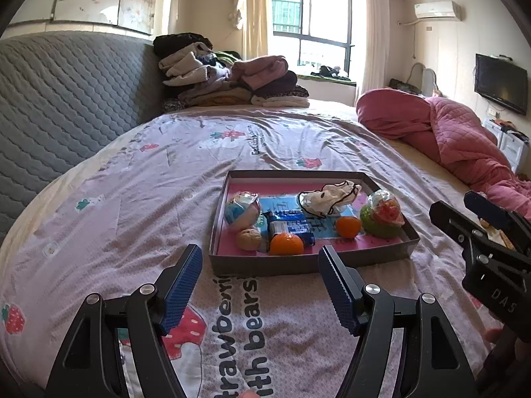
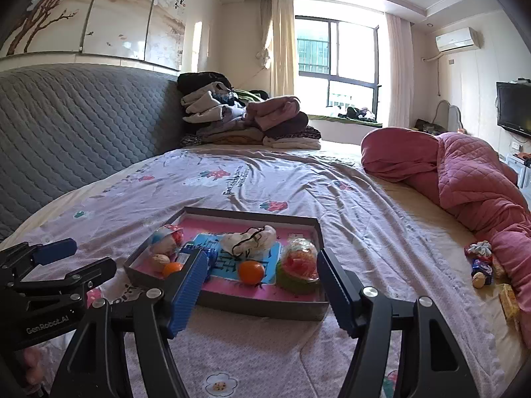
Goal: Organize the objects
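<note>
A shallow grey box with a pink floor (image 1: 388, 252) (image 2: 265, 308) lies on the bed. In it are two oranges (image 1: 286, 243) (image 1: 347, 226), a walnut (image 1: 248, 238), a blue packet (image 1: 293, 224), a wrapped ball (image 1: 241, 210), a white cloth (image 1: 328, 197) and a green wrapped fruit (image 1: 381, 215). My left gripper (image 1: 260, 285) is open and empty just in front of the box. My right gripper (image 2: 259, 292) is open and empty at the box's near edge. Loose items, a walnut (image 2: 478, 279) and wrapped sweets (image 2: 481, 267), lie on the bed at the right.
A pink quilt (image 2: 464, 179) is bunched along the bed's right side. A pile of folded clothes (image 1: 232, 79) sits at the far end by the grey headboard (image 1: 66, 99). The bedsheet (image 1: 132, 199) stretches left of the box.
</note>
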Demonstrator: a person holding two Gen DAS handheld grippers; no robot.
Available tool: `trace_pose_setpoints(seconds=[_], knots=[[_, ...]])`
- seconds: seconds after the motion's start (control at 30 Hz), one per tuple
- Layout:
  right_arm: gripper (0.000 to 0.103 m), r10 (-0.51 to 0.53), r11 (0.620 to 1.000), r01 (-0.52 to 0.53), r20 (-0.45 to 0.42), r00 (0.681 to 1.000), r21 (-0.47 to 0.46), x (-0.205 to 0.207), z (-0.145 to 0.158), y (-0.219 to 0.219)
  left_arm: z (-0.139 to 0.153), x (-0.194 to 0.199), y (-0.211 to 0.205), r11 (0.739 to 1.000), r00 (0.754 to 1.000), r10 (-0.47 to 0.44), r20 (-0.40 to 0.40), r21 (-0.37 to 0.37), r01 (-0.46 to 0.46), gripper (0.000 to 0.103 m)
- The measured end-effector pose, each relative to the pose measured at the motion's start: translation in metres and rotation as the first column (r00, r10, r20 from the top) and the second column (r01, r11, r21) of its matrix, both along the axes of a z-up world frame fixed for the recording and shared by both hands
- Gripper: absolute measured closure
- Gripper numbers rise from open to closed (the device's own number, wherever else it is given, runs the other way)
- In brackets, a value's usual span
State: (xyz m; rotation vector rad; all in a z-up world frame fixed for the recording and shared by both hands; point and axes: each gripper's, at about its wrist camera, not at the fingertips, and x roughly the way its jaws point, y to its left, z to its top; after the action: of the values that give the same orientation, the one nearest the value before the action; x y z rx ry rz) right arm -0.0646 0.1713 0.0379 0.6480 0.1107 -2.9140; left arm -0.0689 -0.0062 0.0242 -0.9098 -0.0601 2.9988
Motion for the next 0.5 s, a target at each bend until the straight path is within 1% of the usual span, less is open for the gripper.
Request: trace_pose_setpoints(seconds=[0.5], knots=[[0.035,-0.018,1.000,0.018,0.013,1.000,-0.017,0.008,-0.017,-0.003,-0.018,0.004,-0.004,1.000,1.000,0.015,0.006,-0.015,-0.015,0.029]])
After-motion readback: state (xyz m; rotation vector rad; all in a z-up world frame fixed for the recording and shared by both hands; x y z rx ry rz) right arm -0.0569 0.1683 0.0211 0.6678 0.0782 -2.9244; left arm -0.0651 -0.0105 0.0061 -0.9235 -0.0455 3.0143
